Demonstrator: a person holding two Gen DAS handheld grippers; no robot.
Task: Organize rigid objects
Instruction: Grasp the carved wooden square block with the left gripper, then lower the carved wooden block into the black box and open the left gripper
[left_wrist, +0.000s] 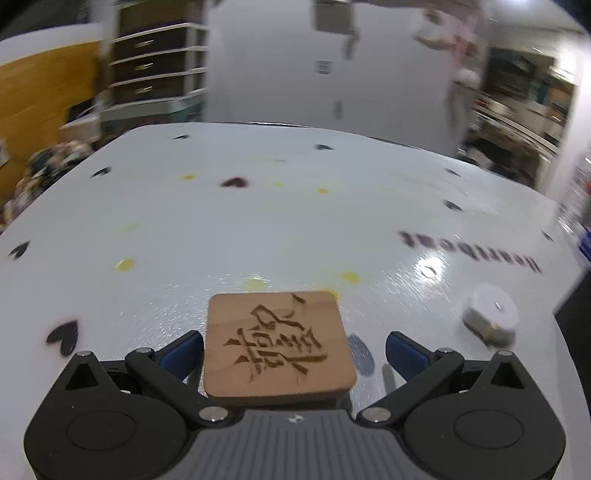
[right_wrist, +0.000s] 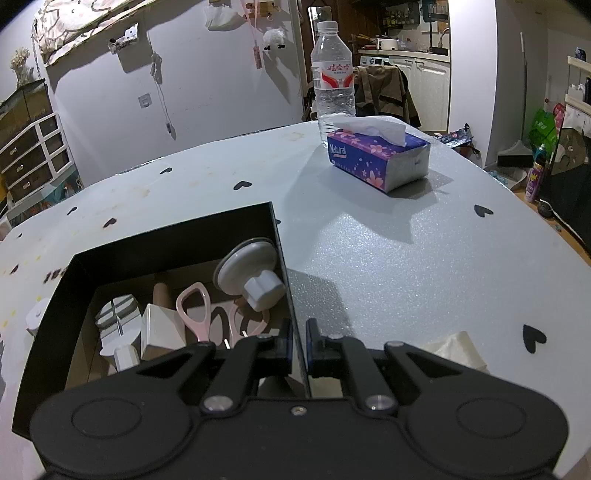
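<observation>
A square wooden coaster (left_wrist: 277, 343) with a carved character lies between the spread blue fingers (left_wrist: 184, 354) of my left gripper (left_wrist: 294, 354). Its left edge is close to one pad and there is a clear gap to the other, so the gripper is open. A small white round piece (left_wrist: 489, 317) rests on the table to the right. My right gripper (right_wrist: 297, 343) is shut on the right wall of an open black box (right_wrist: 273, 221). Inside the box are a grey suction knob (right_wrist: 255, 273), pink scissors (right_wrist: 195, 306) and white pieces (right_wrist: 159, 328).
The table (right_wrist: 406, 258) is pale with black heart marks. A purple tissue pack (right_wrist: 376, 158) and a water bottle (right_wrist: 332, 74) stand at its far side. A crumpled tissue (right_wrist: 458, 350) lies right of my right gripper. A white piece (right_wrist: 35, 317) sits left of the box.
</observation>
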